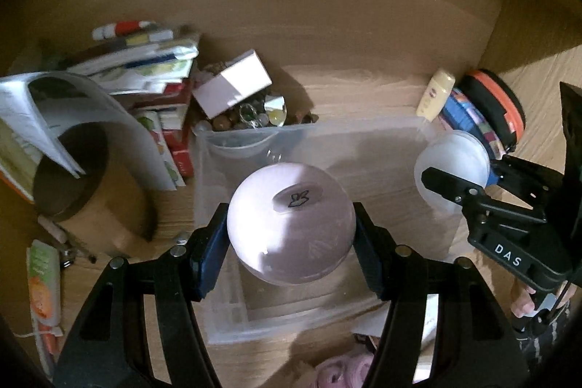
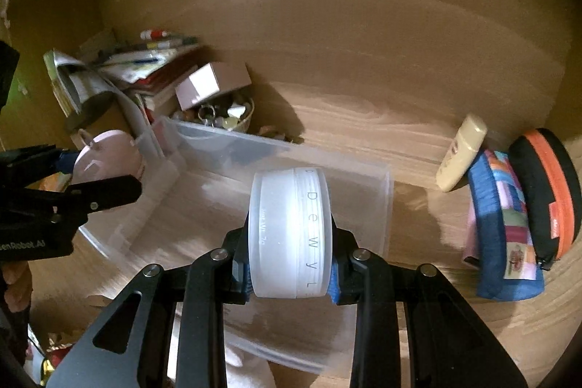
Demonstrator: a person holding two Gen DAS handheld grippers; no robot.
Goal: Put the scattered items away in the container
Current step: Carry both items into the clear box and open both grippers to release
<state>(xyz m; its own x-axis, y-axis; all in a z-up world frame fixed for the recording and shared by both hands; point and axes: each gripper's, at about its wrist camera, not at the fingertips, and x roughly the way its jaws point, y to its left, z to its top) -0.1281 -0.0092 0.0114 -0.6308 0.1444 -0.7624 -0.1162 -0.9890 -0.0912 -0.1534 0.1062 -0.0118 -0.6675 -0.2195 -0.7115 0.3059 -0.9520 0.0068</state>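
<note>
**Two jars held over the clear bin**

Two grippers each carry a round cosmetic jar above the clear plastic container, which sits on the wooden desk. The left gripper pinches a pale pink round jar between its blue-padded jaws; the jar's flat face bears a small oval label with a drawn mark. In the right wrist view this same pink jar shows at the far left, over the container's left rim. The right gripper clamps a frosted white jar by its two flat ends, so the jar lies on its side, with grey letters running round the lid band. From the left wrist view that frosted jar hangs at the container's right edge.

Behind the container stands a small bowl of trinkets with a pale box tilted on top; what the trinkets are is hard to make out. Left of it lies a heap of booklets. To the right, a cream tube leans against a blue patchwork pouch, beside an orange-and-black zip case.
</note>
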